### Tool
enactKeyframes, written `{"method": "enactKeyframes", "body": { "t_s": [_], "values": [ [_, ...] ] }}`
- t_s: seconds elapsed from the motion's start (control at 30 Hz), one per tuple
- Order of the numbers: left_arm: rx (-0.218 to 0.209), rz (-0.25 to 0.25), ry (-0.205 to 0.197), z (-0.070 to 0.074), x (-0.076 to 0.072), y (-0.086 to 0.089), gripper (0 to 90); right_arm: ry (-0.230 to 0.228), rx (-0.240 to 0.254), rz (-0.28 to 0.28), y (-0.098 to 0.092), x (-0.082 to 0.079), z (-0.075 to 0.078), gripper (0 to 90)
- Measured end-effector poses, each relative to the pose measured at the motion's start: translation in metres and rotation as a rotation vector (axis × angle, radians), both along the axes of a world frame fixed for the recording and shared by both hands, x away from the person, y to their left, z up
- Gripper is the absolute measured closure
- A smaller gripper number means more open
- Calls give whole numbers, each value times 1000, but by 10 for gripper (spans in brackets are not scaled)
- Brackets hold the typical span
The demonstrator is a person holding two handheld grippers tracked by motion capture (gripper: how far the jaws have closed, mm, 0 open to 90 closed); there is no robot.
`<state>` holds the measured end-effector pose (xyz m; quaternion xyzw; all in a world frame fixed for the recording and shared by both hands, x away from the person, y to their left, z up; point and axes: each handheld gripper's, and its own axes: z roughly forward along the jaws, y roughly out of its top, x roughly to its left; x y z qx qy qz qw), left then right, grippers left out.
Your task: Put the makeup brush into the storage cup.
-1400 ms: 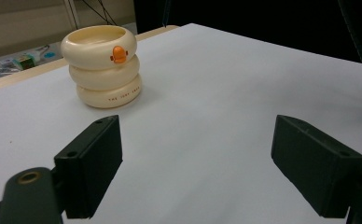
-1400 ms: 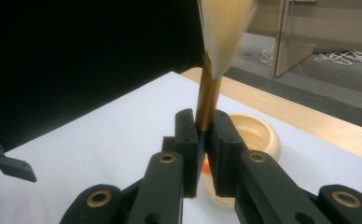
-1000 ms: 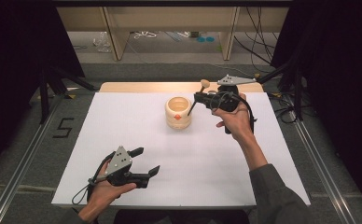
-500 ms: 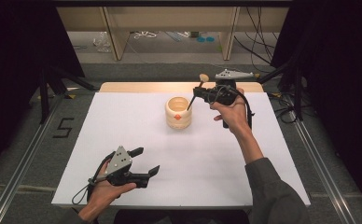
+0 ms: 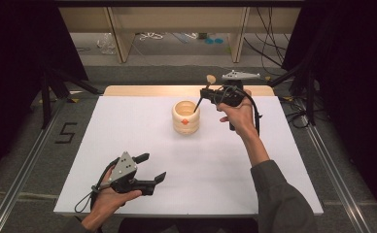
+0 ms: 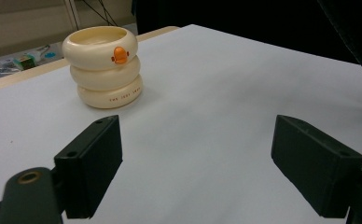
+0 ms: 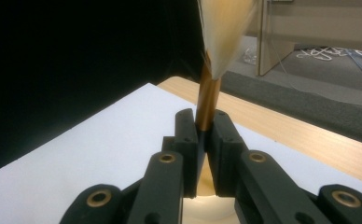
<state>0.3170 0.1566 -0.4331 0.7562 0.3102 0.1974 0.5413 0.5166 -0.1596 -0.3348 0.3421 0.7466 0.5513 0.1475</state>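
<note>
Left tool [image 5: 149, 168] gapes wide; right tool [image 5: 205, 93] stands clamped

You get bright, even light from above on the white table top [image 5: 215, 165], with only soft, faint shadows. Around the table the room is very dark. In your right gripper view, the brush [image 7: 226, 32] close to the camera is blurry and pale, and the left side is black. Your left gripper view looks clear up close and fuzzy far back.

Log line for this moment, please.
right gripper: shut on brush | brush handle in cup | left gripper: open, idle
</note>
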Motion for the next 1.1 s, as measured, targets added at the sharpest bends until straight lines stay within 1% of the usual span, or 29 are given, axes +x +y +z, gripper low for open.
{"method": "enactKeyframes", "body": {
  "t_s": [0.03, 0.07, 0.13, 0.17, 0.2, 0.23, 0.27, 0.3, 0.33, 0.37, 0.4, 0.43, 0.47, 0.5, 0.53, 0.57, 0.6, 0.67, 0.7, 0.73, 0.77, 0.8, 0.87, 0.9, 1.0, 1.03, 1.07, 1.1],
  "values": [
    [-2, -1, -1, 0, 0, 0, 162, 18, 9, 4, 1, 0, 0, 834],
    [-2, -1, -1, 0, 0, 0, 162, 17, 0, -1, 2, 1, 0, 834],
    [1, -2, -3, 0, 0, 0, 162, 20, 6, -1, 3, 2, -1, 834],
    [5, -4, -6, 0, 1, 0, 162, 6, 8, -1, 4, 4, -2, 834],
    [-11, -7, -3, -1, 1, 0, 162, 25, 8, -4, 4, 4, -1, 834],
    [-4, -3, -4, -1, 1, 0, 162, 26, 11, -8, 5, 5, -2, 834],
    [5, -4, -7, 0, 0, 0, 162, 18, 13, -7, 5, 7, -2, 834],
    [2, -4, -6, 0, 0, 0, 162, 27, 8, -10, 5, 7, -2, 834],
    [-4, -2, -1, 0, 0, -1, 162, 24, 12, -11, 5, 9, -2, 834],
    [-1, -3, -4, 0, 0, 0, 162, 24, 4, -18, 5, 10, -3, 834],
    [7, -10, -12, 0, 0, 0, 162, 24, 10, -16, 6, 11, -3, 834],
    [5, -9, -10, 0, 0, 0, 162, 13, 3, -24, 7, 13, -4, 834],
    [3, -8, -8, 0, 0, 0, 162, 23, 8, -18, 7, 13, -4, 834],
    [3, -9, -7, 0, 0, -1, 162, 23, 6, -23, 8, 14, -4, 834],
    [1, -11, -9, -1, 0, -1, 162, 37, 5, -23, 8, 14, -3, 834],
    [-2, -14, -10, -1, 0, -1, 162, 26, 4, -24, 9, 15, -4, 834],
    [7, -10, -7, 0, 0, -1, 162, 31, 8, -22, 10, 16, -4, 834],
    [7, -10, -8, 0, 0, -1, 162, 33, 7, -22, 11, 16, -3, 834],
    [-1, -14, -11, -1, 0, -1, 162, 25, 4, -21, 11, 17, -4, 834],
    [-3, -12, -9, -1, 0, -1, 162, 30, 1, -23, 11, 17, -4, 834],
    [-4, -11, -7, -1, 0, -1, 162, 23, -1, -24, 11, 18, -4, 834],
    [-4, -12, -8, -1, 0, -1, 162, 33, -4, -26, 11, 18, -4, 834],
    [-2, -14, -10, -1, 0, -1, 162, 31, -4, -30, 11, 19, -5, 834],
    [-2, -14, -10, -1, 0, -1, 162, 23, -3, -31, 11, 20, -6, 834],
    [4, -9, -8, 0, 0, 0, 162, 40, -2, -31, 12, 20, -8, 834],
    [4, -10, -10, 0, 0, 0, 162, 24, -6, -30, 12, 21, -8, 833],
    [-1, -7, -6, 0, 0, 0, 162, 36, 0, -29, 13, 20, -8, 834],
    [-6, 0, -2, 0, 0, 0, 162, 35, 0, -25, 14, 20, -8, 833]
  ]
}}
